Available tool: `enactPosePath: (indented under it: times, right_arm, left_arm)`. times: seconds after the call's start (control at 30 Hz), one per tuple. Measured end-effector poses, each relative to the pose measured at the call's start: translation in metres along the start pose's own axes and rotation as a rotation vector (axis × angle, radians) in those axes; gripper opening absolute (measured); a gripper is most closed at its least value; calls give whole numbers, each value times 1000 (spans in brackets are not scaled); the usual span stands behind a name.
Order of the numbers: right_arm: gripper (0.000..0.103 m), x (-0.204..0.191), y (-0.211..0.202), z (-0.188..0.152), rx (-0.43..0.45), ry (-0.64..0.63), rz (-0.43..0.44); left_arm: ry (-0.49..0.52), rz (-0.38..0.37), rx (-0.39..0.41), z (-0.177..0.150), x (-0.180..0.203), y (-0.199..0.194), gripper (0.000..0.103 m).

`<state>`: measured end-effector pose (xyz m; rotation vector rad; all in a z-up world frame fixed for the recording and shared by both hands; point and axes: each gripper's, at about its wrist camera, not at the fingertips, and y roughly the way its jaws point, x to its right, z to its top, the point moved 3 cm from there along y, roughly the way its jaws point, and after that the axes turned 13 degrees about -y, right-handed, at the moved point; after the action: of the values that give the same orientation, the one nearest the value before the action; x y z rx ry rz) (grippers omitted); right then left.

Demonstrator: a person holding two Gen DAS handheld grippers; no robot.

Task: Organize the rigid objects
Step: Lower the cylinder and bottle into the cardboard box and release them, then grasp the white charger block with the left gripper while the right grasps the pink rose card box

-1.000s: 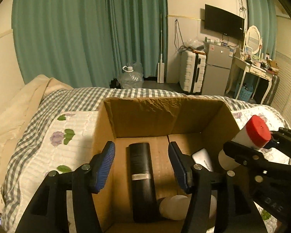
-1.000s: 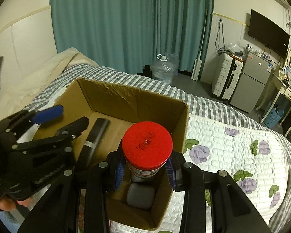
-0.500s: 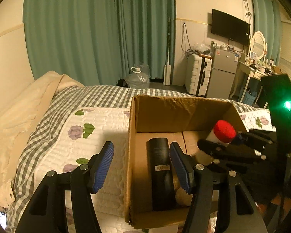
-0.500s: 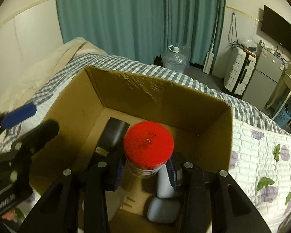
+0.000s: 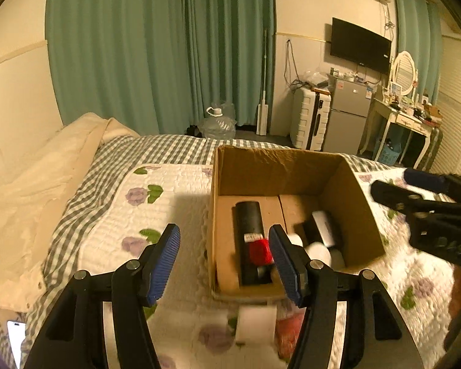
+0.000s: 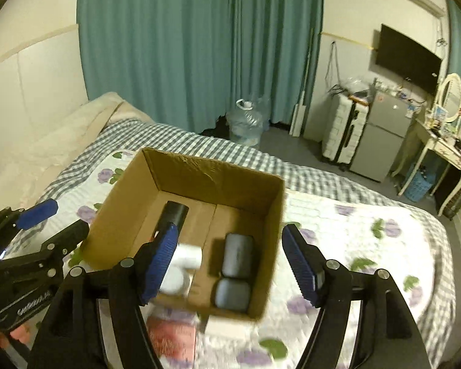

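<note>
An open cardboard box (image 5: 261, 166) (image 6: 212, 169) sits on the bed. Inside lie a black cylinder (image 5: 247, 218) (image 6: 173, 212), a red-capped white bottle (image 5: 260, 250) on its side, other white bottles (image 6: 189, 253) and two dark grey cases (image 6: 238, 255). My left gripper (image 5: 224, 258) is open and empty, above the box's near left edge. My right gripper (image 6: 230, 258) is open and empty, above the box; it also shows in the left wrist view (image 5: 424, 190) at the right.
The box rests on a floral quilt (image 5: 156, 203) over a checked blanket. A white item (image 5: 255, 323) and a pink item (image 6: 172, 335) lie by the box's near side. A cream duvet (image 5: 30, 190) is piled at left. A phone (image 5: 15, 338) lies at the bottom left.
My right gripper opened and let go of the red-capped bottle, which now lies in the box. Both grippers pulled back and up from the box.
</note>
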<state>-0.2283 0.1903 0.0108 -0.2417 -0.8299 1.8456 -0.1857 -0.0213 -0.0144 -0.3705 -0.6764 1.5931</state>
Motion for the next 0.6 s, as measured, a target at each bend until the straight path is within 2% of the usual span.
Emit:
enactPosePath:
  times: [0.07,0.17,0.3,0.43,0.6]
  right_arm:
    - [77,-1,-18,-11,1,9,-19]
    - [78,-6,-38,-34,-4,23,-31]
    - [85,-11,-46,-65,-20,52,-42]
    - [88,-18,-31,-94,-49,100,-7]
    - [89,-25,3,-124,-118,90,-25]
  left_arm:
    - [8,-2,-2,-8,-2,-10,65]
    - [36,-8,-19,-27,-4,-20,66]
    - [62,-1,-66,-58,-10,-14,66]
    - [55,-23,-123,-84,-14,2,66]
    - [63,-17,-172,-107,-11,26,66]
